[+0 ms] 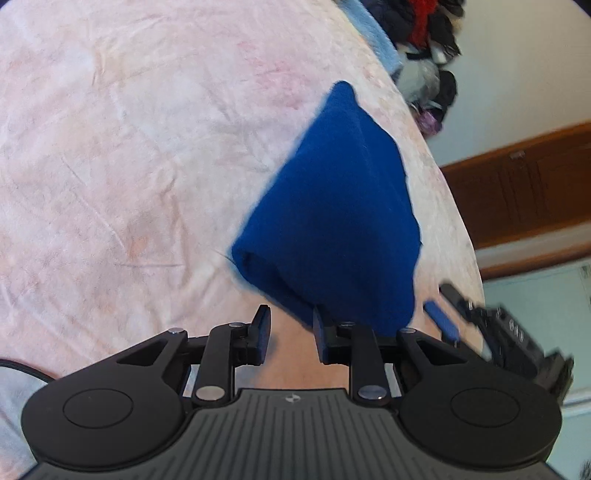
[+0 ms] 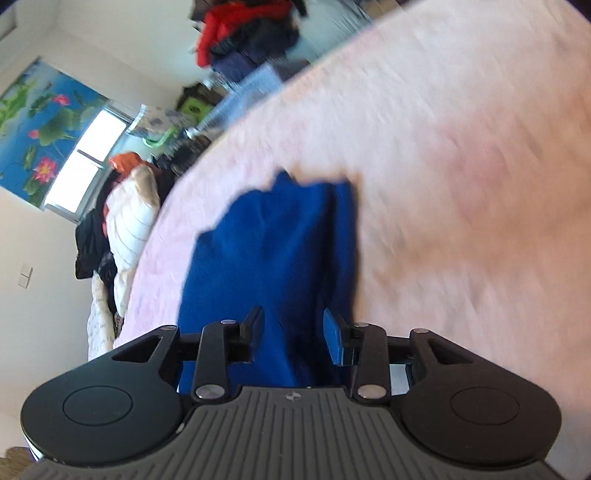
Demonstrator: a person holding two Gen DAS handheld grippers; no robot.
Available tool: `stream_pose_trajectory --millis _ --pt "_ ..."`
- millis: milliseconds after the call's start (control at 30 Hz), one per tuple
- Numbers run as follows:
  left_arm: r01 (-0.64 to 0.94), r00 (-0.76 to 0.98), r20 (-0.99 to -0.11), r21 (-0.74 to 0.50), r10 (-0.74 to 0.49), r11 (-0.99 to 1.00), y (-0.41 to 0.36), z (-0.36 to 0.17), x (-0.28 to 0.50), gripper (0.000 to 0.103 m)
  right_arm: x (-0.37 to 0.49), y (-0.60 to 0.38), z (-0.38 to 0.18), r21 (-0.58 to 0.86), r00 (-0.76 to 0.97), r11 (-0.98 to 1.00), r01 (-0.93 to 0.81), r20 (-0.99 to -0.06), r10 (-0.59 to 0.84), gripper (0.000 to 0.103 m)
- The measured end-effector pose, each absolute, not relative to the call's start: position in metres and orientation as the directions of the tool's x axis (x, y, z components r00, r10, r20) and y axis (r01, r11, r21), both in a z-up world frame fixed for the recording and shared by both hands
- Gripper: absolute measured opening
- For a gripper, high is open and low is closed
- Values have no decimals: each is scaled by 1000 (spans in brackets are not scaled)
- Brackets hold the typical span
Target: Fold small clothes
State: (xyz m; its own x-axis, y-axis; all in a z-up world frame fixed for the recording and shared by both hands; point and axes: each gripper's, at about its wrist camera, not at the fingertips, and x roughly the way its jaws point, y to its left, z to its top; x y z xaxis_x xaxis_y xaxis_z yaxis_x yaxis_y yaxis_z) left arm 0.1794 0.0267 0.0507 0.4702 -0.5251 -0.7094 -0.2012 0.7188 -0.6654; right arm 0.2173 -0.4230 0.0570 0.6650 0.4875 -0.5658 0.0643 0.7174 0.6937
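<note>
A small dark blue garment (image 1: 332, 206) lies folded on the pink bedsheet (image 1: 129, 166). My left gripper (image 1: 290, 334) is open, just short of the garment's near edge, with bare sheet between its fingers. The right gripper's blue pad (image 1: 441, 321) shows at the garment's right side in the left wrist view. In the right wrist view the blue garment (image 2: 266, 251) lies straight ahead and reaches down between the open fingers of my right gripper (image 2: 293, 336). The frame is blurred, so I cannot tell whether the fingers touch the cloth.
The pink sheet (image 2: 461, 166) covers the bed. A pile of dark and red clothes (image 1: 424, 33) lies past the far bed edge. A light blue cloth (image 1: 373, 33) sits at that edge. A wooden cabinet (image 1: 524, 184) stands right. Pillows and bedding (image 2: 125, 221) lie left.
</note>
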Motion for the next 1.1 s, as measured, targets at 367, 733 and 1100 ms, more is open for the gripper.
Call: stream_pose_trajectory --millis 367,733,1100 --pt "54 647 -732 -235 -213 970 -31 46 235 28 313 -344 25 547 582 836 -32 -670 460 48" --pt "17 666 -645 -490 -375 872 23 52 214 36 262 -433 29 775 689 627 76 -495 529 70" --pt "-65 495 -521 -820 -695 568 52 1 231 69 293 -470 1 774 655 613 162 -549 519 69"
